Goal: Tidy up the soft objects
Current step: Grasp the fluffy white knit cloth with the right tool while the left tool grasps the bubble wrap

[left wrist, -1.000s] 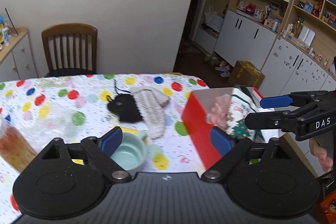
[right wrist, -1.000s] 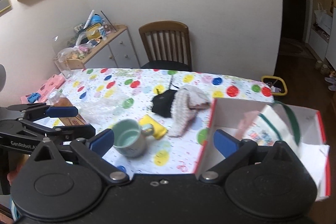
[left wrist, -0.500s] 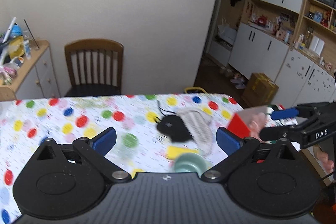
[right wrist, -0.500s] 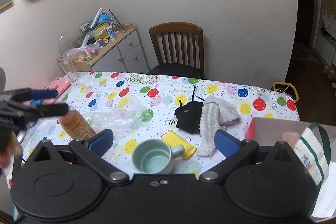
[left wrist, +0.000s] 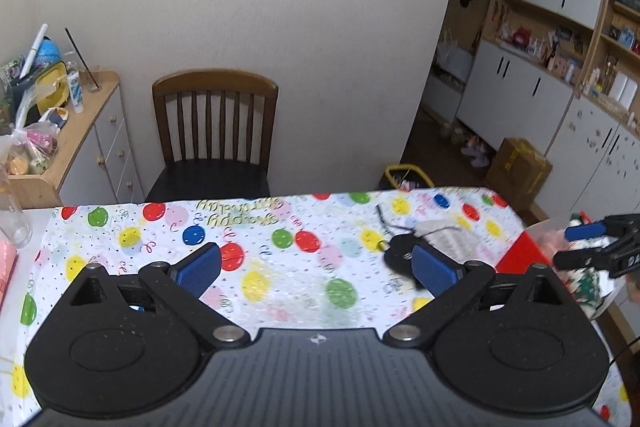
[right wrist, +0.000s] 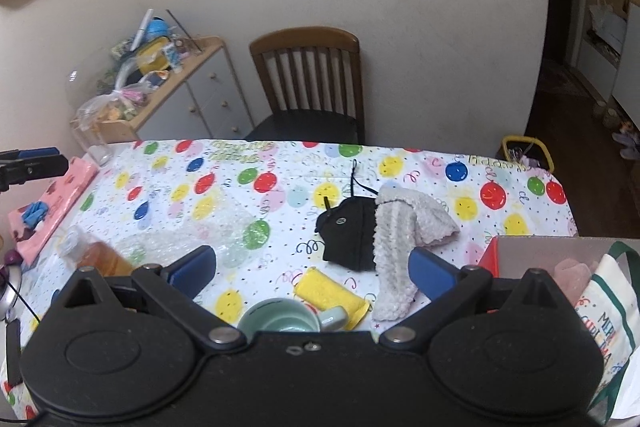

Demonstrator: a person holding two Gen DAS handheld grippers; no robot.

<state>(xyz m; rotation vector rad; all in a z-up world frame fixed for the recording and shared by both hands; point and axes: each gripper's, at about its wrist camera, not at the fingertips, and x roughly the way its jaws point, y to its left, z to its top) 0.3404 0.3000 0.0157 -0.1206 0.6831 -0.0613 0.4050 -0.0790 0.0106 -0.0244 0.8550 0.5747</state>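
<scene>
A black pouch (right wrist: 352,231) and a fluffy white knit piece (right wrist: 396,243) lie together on the balloon-print tablecloth (right wrist: 280,183); both also show in the left wrist view, the pouch (left wrist: 400,253) and the knit piece (left wrist: 444,233). A yellow cloth (right wrist: 332,293) lies by a green mug (right wrist: 280,317). A red box (right wrist: 490,259) at the right holds a pink soft item (right wrist: 572,273) and a printed tote bag (right wrist: 612,311). My left gripper (left wrist: 316,265) is open and empty above the table. My right gripper (right wrist: 312,265) is open and empty above the mug.
Bubble wrap (right wrist: 224,227) and a bottle of orange liquid (right wrist: 96,255) lie at the left. A pink package (right wrist: 52,203) sits at the left edge. A wooden chair (right wrist: 312,79) stands behind the table, a cluttered sideboard (right wrist: 160,83) to its left.
Both grippers have pulled back and up from the table. The left one has swung left away from the red box. Both stay open and empty.
</scene>
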